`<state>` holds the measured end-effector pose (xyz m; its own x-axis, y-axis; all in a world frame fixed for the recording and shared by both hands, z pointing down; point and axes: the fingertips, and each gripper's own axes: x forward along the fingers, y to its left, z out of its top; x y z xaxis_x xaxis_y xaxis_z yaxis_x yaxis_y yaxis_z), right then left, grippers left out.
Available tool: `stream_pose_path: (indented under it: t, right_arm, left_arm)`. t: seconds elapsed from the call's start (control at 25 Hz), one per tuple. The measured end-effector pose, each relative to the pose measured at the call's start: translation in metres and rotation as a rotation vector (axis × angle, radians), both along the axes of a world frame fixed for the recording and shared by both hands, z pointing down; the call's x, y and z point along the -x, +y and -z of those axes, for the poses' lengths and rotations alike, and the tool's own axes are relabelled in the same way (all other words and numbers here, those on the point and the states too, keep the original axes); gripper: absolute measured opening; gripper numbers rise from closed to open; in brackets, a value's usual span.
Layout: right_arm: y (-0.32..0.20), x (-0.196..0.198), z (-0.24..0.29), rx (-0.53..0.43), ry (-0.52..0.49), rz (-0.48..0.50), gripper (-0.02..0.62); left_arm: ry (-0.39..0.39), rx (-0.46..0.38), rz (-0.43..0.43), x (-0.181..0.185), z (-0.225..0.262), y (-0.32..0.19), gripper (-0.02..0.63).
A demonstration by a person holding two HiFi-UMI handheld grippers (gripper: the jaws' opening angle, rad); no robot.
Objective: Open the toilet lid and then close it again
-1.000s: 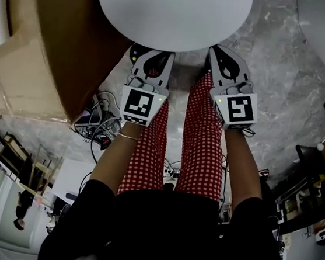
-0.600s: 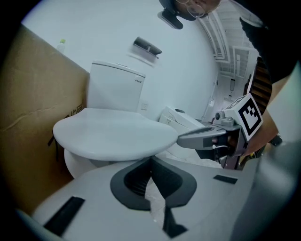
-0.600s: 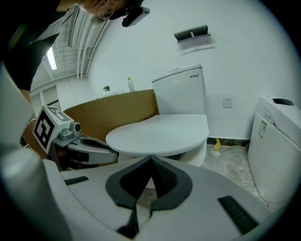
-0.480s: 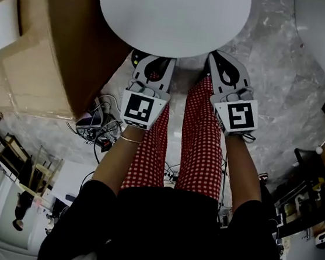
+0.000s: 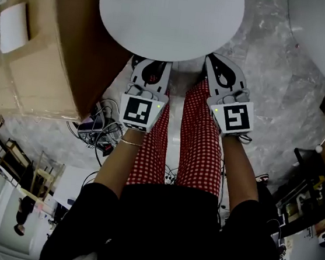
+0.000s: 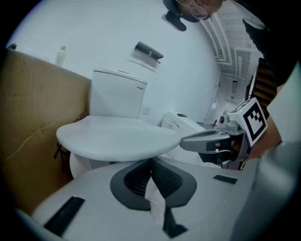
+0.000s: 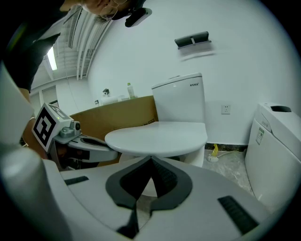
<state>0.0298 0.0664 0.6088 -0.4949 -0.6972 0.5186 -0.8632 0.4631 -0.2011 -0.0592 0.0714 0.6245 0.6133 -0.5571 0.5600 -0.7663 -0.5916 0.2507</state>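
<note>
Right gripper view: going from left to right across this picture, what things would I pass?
The left tool → cardboard box → toilet lid, lying flat → wall socket → white fixture at the right edge.

Grey marbled floor under toilet, cardboard box, cable tangle.

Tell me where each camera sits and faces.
Head view: on the head, steeply down onto closed toilet lid; legs, left gripper, right gripper.
Left gripper view: rides left gripper, faces lid and tank; shows shut jaws, right gripper.
Right gripper view: rides right gripper, faces same lid; shows shut jaws, left gripper.
All share the lid.
</note>
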Motion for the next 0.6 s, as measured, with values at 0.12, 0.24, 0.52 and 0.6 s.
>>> stream_pose_path:
  t: [0.12,0.24,0.52,0.6]
  right_arm:
    - [-0.001,0.001,0.002,0.001,0.007,-0.003,0.018]
    - [-0.002,0.000,0.007,0.000,0.003,-0.009,0.018]
    - [-0.008,-0.001,0.023,-0.011,0.004,-0.021,0.018]
    - [-0.009,-0.001,0.028,-0.013,0.003,-0.024,0.018]
  left_arm:
    - [0.005,0.006,0.015,0.002,0.003,-0.001,0.003]
    - [0.014,0.007,0.032,0.002,0.009,-0.002,0.003]
    - [0.022,-0.012,0.034,0.001,0.026,-0.011,0.003]
    - [0.026,-0.018,0.043,0.001,0.032,-0.013,0.003]
